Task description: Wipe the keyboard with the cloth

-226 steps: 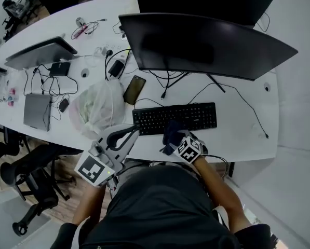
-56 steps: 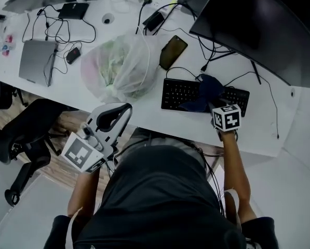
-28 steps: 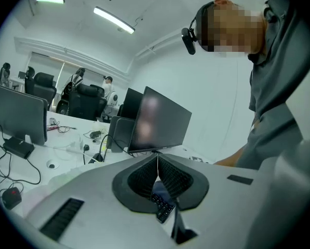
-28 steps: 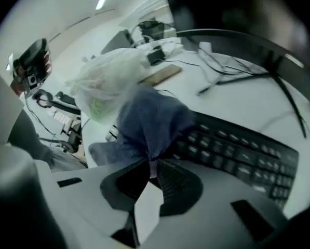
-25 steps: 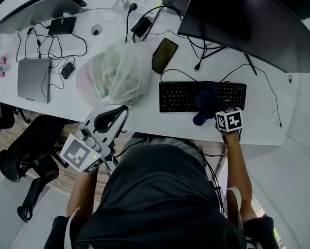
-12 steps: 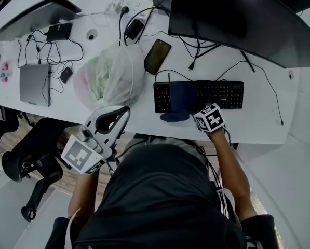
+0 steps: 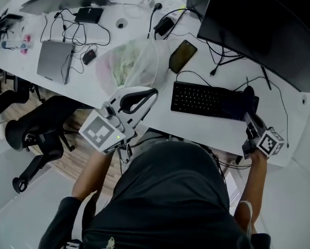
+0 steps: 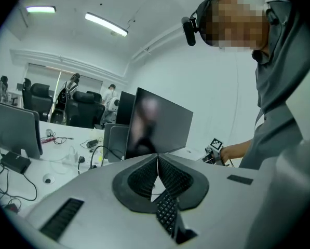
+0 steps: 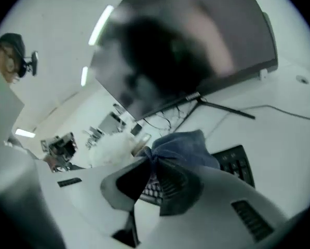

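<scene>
The black keyboard (image 7: pixel 206 100) lies near the white desk's front edge, below a big monitor. A dark blue cloth (image 7: pixel 244 101) is bunched over the keyboard's right end. My right gripper (image 7: pixel 247 114) is shut on this cloth (image 9: pixel 185 145), pinching a fold at its tips (image 9: pixel 150 157), and keys (image 9: pixel 239 164) show beyond it. My left gripper (image 7: pixel 148 94) hangs off the desk's front edge, left of the keyboard, shut and empty. In the left gripper view its pads meet (image 8: pixel 157 157), with keyboard keys (image 8: pixel 167 212) seen through the gap below them.
A white plastic bag (image 7: pixel 127 61) and a phone (image 7: pixel 182 56) lie left of and behind the keyboard. The dark monitor (image 7: pixel 269 32) stands behind it with cables (image 7: pixel 225 61) trailing. A closed laptop (image 7: pixel 56 61) is far left. An office chair (image 7: pixel 32 134) stands below the desk edge.
My right gripper has dragged the cloth from the keyboard's left half to its right end. The left gripper has stayed shut in front of the desk.
</scene>
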